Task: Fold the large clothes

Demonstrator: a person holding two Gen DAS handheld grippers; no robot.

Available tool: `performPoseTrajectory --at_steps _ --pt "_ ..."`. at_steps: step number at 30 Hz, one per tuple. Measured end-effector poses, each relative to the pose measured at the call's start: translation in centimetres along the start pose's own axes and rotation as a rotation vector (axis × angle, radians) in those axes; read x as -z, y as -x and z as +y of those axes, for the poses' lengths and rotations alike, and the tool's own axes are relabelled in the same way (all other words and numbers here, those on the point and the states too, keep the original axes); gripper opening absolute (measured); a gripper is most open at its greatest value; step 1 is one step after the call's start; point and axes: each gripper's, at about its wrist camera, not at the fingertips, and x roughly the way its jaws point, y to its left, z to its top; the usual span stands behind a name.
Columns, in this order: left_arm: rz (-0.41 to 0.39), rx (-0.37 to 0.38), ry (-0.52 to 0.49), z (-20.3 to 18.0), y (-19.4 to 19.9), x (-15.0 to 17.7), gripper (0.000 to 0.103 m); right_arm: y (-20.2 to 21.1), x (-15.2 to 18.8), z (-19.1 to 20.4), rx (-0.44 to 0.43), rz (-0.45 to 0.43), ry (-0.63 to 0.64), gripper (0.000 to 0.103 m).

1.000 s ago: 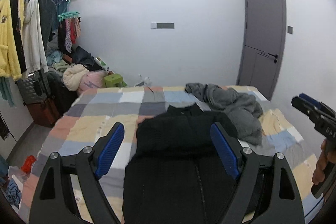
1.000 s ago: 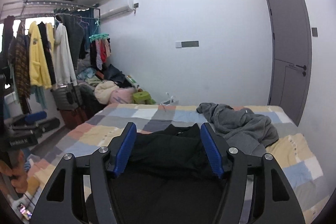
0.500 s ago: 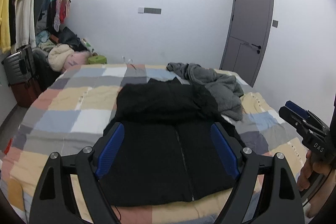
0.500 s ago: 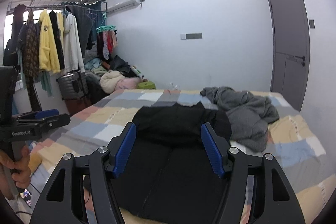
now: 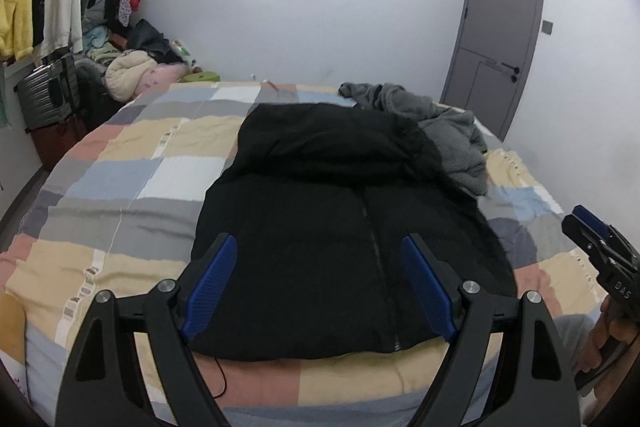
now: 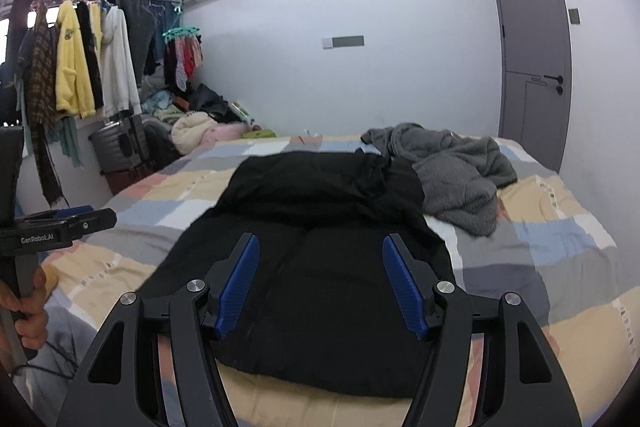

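Where the fisheye lenses curve the room, the bed [image 5: 120,187] fills most of both views, its near edge cut off by the frame and its patchwork cover of yellow, grey, blue and pink squares lying faintly wrinkled. On its middle lies the black jacket [image 5: 352,247], front up with a zipper running down the centre, its hem toward the cameras and its upper part folded down in a thick band; the cloth is so dark that seams, sleeves and pockets are hard to make out. A rumpled grey fleece garment [image 5: 444,131] with a fuzzy nap rests at the jacket's far right shoulder, touching it. Beyond, a flat grey door [image 6: 532,39] stands in the white wall, and a rack of hanging clothes [image 6: 80,67] at the left is partly cropped.

The left gripper [image 5: 320,283] hovers over the jacket's hem with its black fingers spread wide and ribbed blue pads [image 5: 212,291] bare, grasping nothing. The right gripper [image 6: 320,283] likewise hangs above the jacket, released, its pads apart. In each view the other tool appears only at the picture's edge, half hidden, a hand [image 6: 24,307] wrapped around the handle.
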Motion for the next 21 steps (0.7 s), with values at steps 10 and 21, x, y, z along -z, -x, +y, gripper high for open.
performPoseTrajectory --at_steps 10,21 --pt "0.076 -0.041 0.022 2.3 -3.6 2.7 0.085 -2.2 1.8 -1.9 0.008 0.088 -0.048 0.062" --pt "0.169 -0.073 0.084 6.4 -6.2 3.8 0.085 -3.4 1.1 -5.9 0.001 0.199 -0.152 0.062"
